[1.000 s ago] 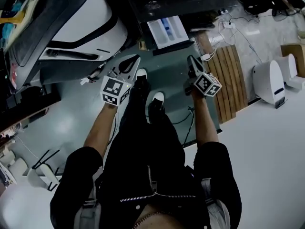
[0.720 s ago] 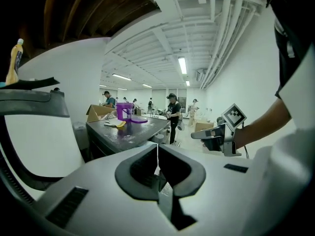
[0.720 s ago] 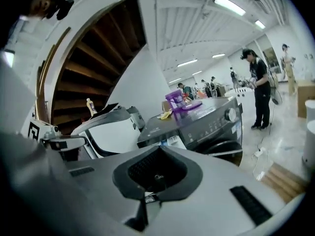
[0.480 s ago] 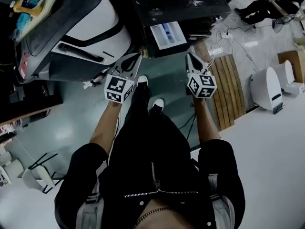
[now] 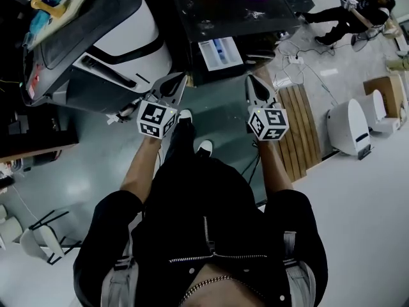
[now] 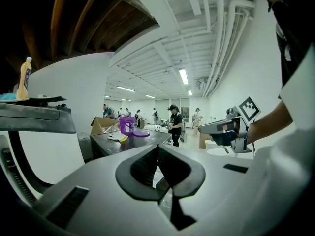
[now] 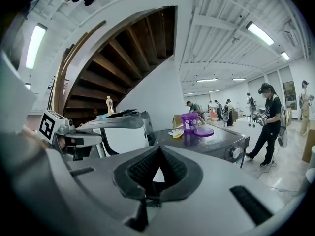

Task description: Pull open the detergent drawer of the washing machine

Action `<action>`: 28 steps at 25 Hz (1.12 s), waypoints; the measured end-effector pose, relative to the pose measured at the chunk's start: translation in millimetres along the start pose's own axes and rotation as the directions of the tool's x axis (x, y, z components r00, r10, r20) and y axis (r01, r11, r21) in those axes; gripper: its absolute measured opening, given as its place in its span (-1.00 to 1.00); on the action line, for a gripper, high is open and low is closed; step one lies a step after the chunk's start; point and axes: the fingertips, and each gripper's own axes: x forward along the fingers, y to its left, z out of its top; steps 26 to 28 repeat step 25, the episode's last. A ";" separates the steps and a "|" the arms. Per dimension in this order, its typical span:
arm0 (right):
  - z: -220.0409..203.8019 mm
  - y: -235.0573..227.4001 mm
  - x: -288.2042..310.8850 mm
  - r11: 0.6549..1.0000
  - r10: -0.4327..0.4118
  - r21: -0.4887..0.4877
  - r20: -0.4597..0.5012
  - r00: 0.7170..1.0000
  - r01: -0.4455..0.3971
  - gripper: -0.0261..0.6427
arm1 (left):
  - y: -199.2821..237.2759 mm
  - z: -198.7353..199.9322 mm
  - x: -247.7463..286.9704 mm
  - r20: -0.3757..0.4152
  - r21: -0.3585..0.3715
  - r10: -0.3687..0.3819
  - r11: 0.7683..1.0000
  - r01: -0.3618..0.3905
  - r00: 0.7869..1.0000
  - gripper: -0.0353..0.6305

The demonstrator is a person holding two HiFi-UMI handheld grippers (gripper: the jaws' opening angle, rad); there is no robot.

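Observation:
The dark-topped washing machine (image 5: pixel 236 11) stands ahead of me, and its white detergent drawer (image 5: pixel 220 52) sticks out of the front, showing a blue compartment. My left gripper (image 5: pixel 179 78) hovers below and left of the drawer, shut and holding nothing. My right gripper (image 5: pixel 252 80) hangs just right of the drawer, also shut and empty. Neither touches the drawer. In the left gripper view the left gripper (image 6: pixel 158 147) shows its pads meeting, with the washing machine top (image 6: pixel 147 137) beyond. The right gripper (image 7: pixel 158 150) looks the same, facing the washing machine (image 7: pixel 216 144).
A large white and black appliance (image 5: pixel 108 37) fills the left. A purple bucket (image 7: pixel 190 122) and lid (image 7: pixel 204 132) sit on the washing machine. A wooden slatted board (image 5: pixel 300 120), cables (image 5: pixel 297 50) and a white bin (image 5: pixel 348 126) lie right. My shoes (image 5: pixel 203 147) stand below the drawer.
Both grippers have risen toward the machine front, the right one farther, and its marker cube has rolled to show another face. The drawer stays out.

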 end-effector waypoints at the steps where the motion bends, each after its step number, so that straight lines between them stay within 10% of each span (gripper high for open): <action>1: 2.7 1.0 -0.9 1.000 0.003 -0.003 0.002 1.000 -0.003 -0.91 | -0.9 2.3 0.0 0.007 -0.001 -0.001 1.000 0.001 1.000 -0.83; 28: 9.3 22.3 -8.9 0.999 0.010 -0.044 0.019 1.000 -0.009 -0.91 | -0.9 9.1 -11.6 0.039 -0.017 0.005 1.000 -0.004 0.999 -0.84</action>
